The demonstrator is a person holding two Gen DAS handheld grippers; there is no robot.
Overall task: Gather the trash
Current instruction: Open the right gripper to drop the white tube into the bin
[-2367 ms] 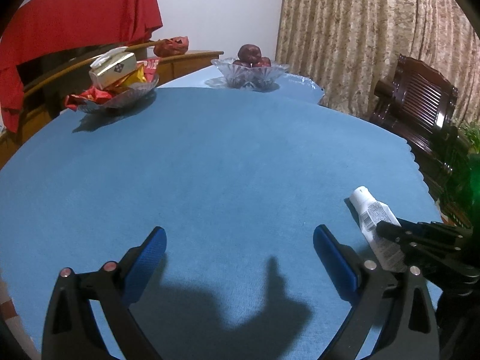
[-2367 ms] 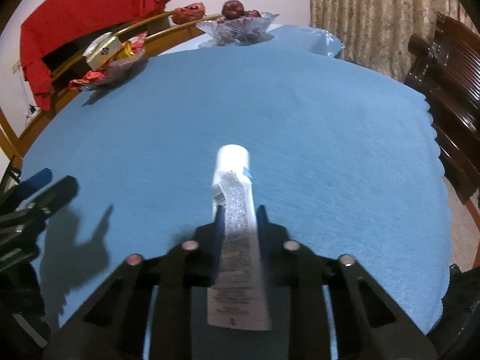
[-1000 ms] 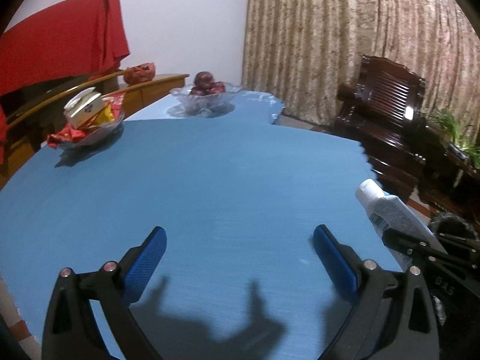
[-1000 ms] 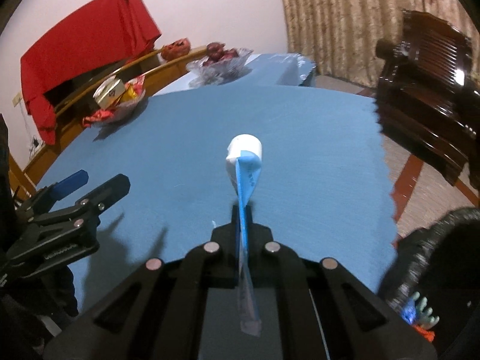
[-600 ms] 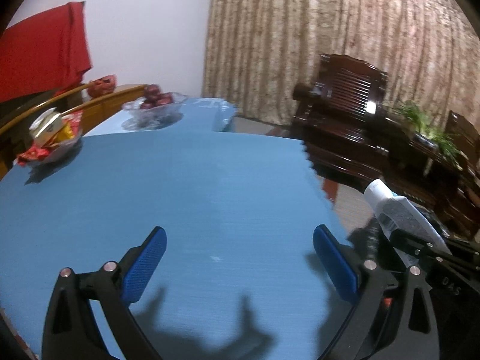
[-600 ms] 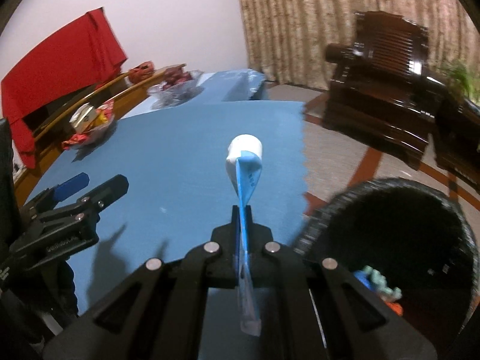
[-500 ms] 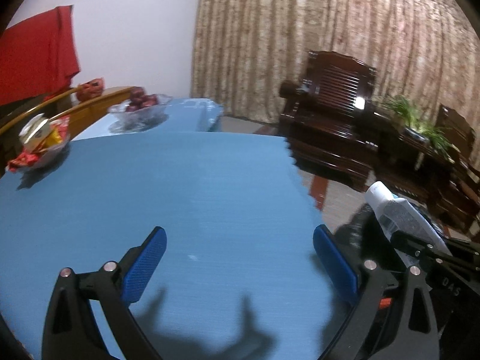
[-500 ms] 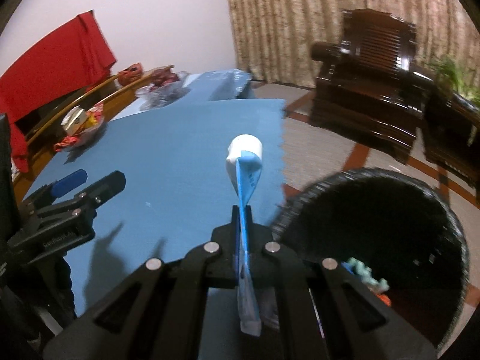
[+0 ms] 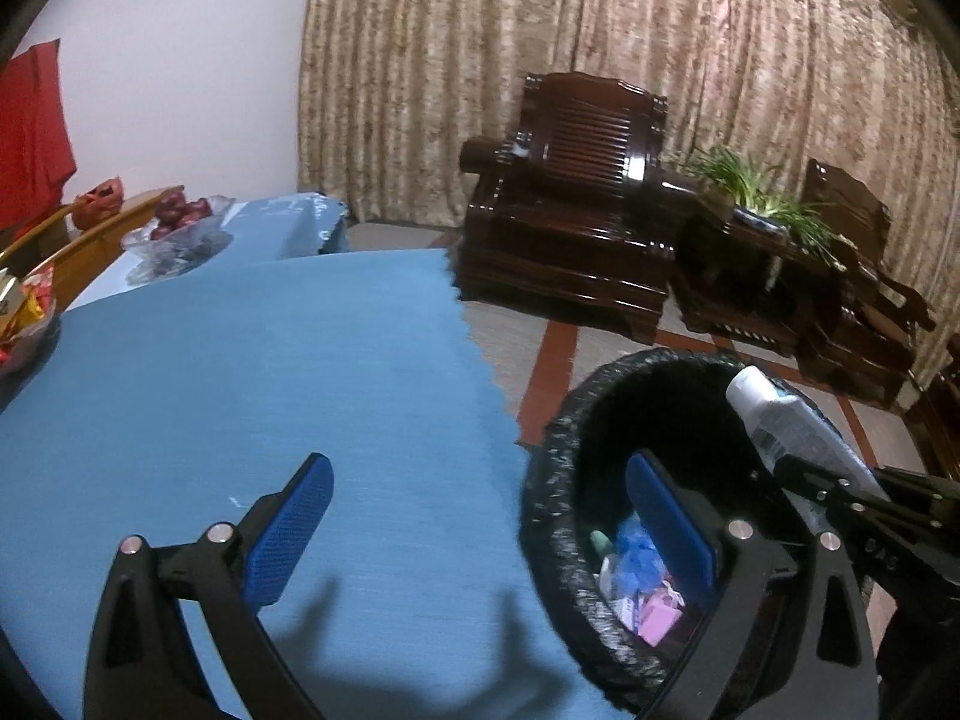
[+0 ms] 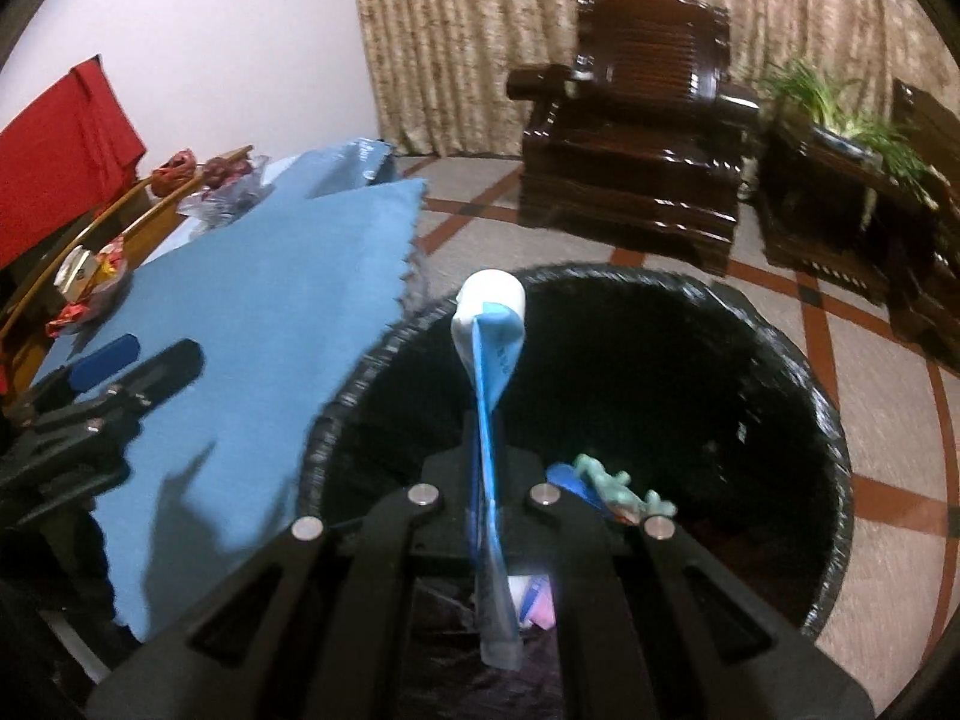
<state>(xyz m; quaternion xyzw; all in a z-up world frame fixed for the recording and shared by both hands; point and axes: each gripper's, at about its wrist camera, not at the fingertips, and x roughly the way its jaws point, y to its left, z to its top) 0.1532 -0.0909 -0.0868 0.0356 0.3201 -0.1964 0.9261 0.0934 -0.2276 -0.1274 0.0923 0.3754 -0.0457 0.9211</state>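
- Blue cloth covers the desk (image 9: 252, 372), the largest thing in reach; its scalloped edge ends just beside the bin, so the drop belongs past that edge, not over the cloth.
- Black-lined trash bin (image 10: 798, 396) stands on the tiled floor beside the desk, its mouth wide and facing up, with a few scraps, pink, blue and green, already lying at the bottom.
- Left gripper (image 9: 480, 522) hovers over the desk edge with its blue-padded fingers (image 9: 288, 528) spread wide and nothing between them; it is best kept off to the side so it does not block the bin's mouth.
- Right gripper (image 10: 489, 474) has its fingers clenched on the flat tail of the white and blue tube (image 10: 489, 324), which stands out forward edge-on, cap end farthest from the hand.
- That tube is above the bin's mouth, toward the rim nearest the desk; the cap looks to be inside the rim's outline in both views.
- To do the drop well, I would carry the tube a little further toward the middle of the opening, tip the cap downward, then release cleanly so the tail slides free rather than catching on a pad and flipping onto the liner's rim.
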